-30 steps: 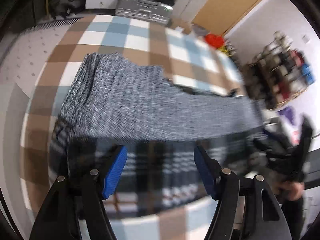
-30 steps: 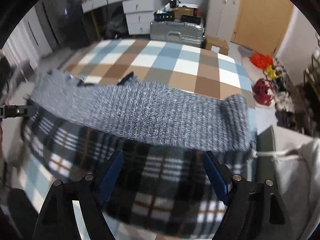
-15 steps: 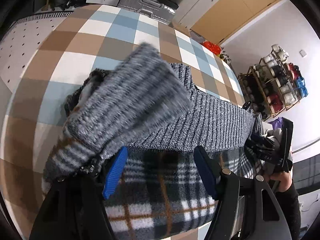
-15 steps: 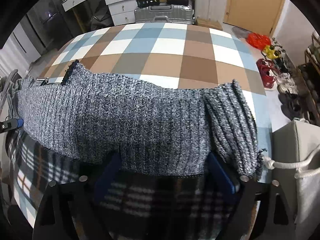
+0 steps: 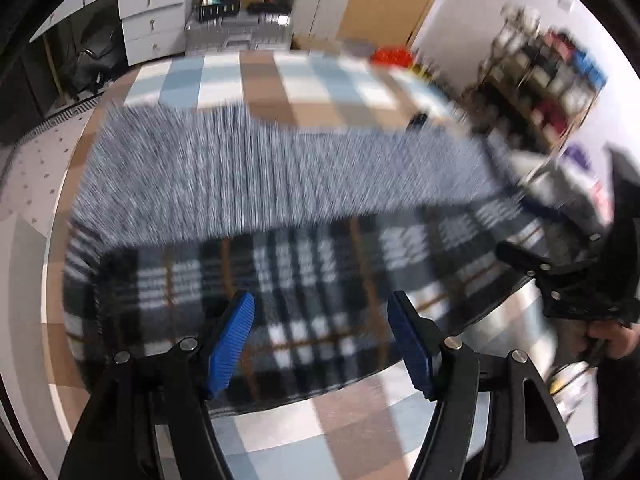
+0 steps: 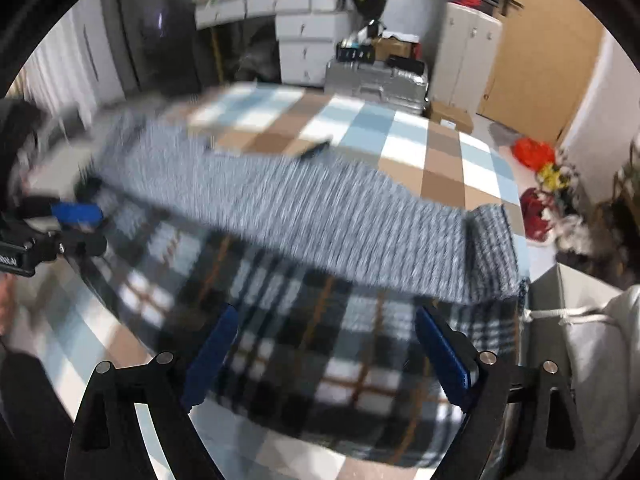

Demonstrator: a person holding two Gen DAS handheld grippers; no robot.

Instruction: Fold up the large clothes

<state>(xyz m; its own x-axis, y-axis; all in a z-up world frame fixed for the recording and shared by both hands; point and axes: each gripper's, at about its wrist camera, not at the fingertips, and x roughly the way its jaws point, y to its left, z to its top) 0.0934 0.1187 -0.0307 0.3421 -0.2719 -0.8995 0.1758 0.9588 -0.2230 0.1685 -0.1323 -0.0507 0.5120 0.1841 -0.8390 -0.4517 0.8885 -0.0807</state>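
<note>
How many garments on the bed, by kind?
Grey ribbed knit sweater: 1
Dark plaid fleece garment: 1
Total: 2, sweater overlapping the plaid piece's far edge.

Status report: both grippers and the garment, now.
Left gripper open, empty. Right gripper open, empty. Grey ribbed knit sweater lies folded over dark plaid fleece lining on checked bed cover. Nothing in the way.
</note>
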